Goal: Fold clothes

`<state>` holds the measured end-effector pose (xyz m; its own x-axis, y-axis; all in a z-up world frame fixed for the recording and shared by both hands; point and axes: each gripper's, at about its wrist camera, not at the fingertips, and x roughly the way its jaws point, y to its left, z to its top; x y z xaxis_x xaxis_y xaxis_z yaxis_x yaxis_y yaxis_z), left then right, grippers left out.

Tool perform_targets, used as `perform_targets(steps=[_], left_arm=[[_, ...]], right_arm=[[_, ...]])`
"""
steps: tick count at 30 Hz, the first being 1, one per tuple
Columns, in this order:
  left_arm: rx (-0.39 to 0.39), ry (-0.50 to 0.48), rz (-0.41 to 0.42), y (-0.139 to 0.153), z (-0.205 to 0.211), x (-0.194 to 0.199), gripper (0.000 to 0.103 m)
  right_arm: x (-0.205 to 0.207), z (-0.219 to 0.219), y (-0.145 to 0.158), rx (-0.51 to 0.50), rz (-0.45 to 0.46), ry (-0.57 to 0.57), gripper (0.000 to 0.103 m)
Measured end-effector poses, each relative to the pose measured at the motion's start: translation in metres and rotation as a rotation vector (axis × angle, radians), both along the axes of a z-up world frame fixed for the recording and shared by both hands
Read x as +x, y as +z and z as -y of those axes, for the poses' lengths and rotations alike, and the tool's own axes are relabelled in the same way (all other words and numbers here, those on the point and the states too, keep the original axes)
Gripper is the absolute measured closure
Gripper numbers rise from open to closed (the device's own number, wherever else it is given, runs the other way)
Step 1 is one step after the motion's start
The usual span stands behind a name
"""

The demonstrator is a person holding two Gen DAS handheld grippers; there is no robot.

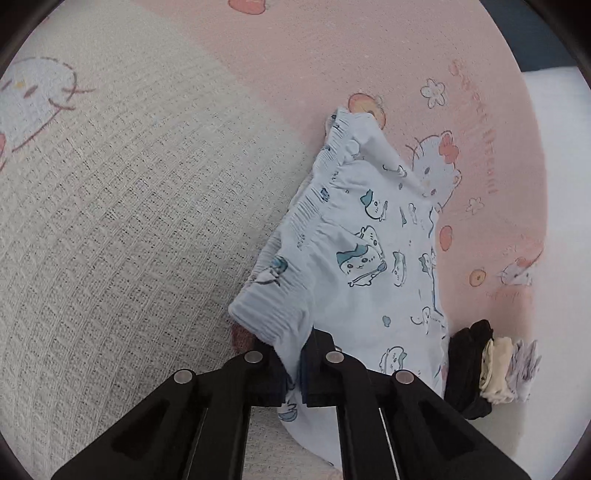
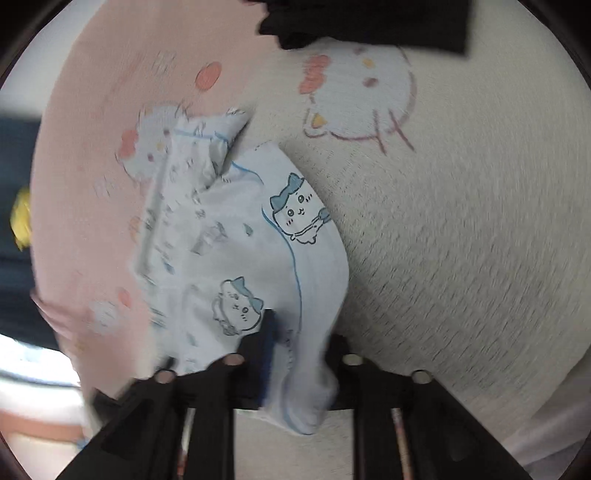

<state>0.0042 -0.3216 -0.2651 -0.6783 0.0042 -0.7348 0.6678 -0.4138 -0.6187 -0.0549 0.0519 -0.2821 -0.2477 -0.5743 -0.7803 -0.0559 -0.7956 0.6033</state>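
Observation:
A small pale-blue pair of shorts (image 1: 354,236) printed with blue cartoon cats lies crumpled on a pink and cream blanket (image 1: 129,206). My left gripper (image 1: 293,373) is shut on the gathered waistband corner, cloth pinched between its black fingers. In the right wrist view the same shorts (image 2: 236,240) spread up and left, blurred. My right gripper (image 2: 295,369) is shut on a hem corner, and the cloth hangs over and down between its fingers.
A row of folded garments (image 1: 491,365), black, cream and lilac, stands at the blanket's right edge. A black garment (image 2: 365,26) lies at the top of the right wrist view. White bedding (image 1: 554,147) shows past the blanket's edge. Something yellow (image 2: 22,218) sits far left.

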Motion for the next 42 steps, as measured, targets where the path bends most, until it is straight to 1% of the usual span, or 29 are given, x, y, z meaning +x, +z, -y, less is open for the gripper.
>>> perform_targets(steps=[3, 4, 7, 9, 14, 16, 22, 27, 32, 38, 42], left_arm=[[-0.109, -0.037, 0.085, 0.011, -0.008, -0.005, 0.100], [-0.157, -0.051, 0.122, 0.016, -0.012, -0.007, 0.100], [-0.286, -0.101, 0.211, 0.027, -0.020, -0.008, 0.100], [-0.327, -0.127, 0.235, 0.033, -0.023, -0.002, 0.100], [-0.349, -0.147, 0.257, 0.045, -0.029, 0.007, 0.100], [-0.343, -0.149, 0.265, 0.046, -0.031, 0.012, 0.100], [-0.324, -0.161, 0.298, 0.044, -0.047, 0.023, 0.100], [-0.295, -0.181, 0.316, 0.036, -0.060, 0.036, 0.100], [-0.291, -0.201, 0.326, 0.032, -0.070, 0.048, 0.100], [-0.310, -0.223, 0.333, 0.033, -0.074, 0.051, 0.100], [-0.282, -0.219, 0.318, 0.029, -0.073, 0.048, 0.100]], right_arm=[[0.000, 0.014, 0.007, 0.111, -0.052, 0.075, 0.099], [0.001, 0.017, 0.009, 0.139, -0.065, 0.090, 0.099], [0.006, 0.030, 0.020, 0.297, -0.140, 0.141, 0.100], [0.009, 0.035, 0.026, 0.388, -0.183, 0.174, 0.100], [0.012, 0.027, 0.032, 0.423, -0.196, 0.170, 0.100], [0.013, 0.019, 0.033, 0.426, -0.188, 0.164, 0.100], [-0.001, 0.018, 0.033, 0.464, -0.172, 0.158, 0.100], [-0.021, 0.013, 0.024, 0.424, -0.116, 0.116, 0.100], [-0.027, 0.009, 0.022, 0.411, -0.092, 0.121, 0.100], [-0.034, 0.006, 0.020, 0.381, -0.056, 0.111, 0.100], [-0.045, 0.009, 0.015, 0.371, -0.018, 0.117, 0.100]])
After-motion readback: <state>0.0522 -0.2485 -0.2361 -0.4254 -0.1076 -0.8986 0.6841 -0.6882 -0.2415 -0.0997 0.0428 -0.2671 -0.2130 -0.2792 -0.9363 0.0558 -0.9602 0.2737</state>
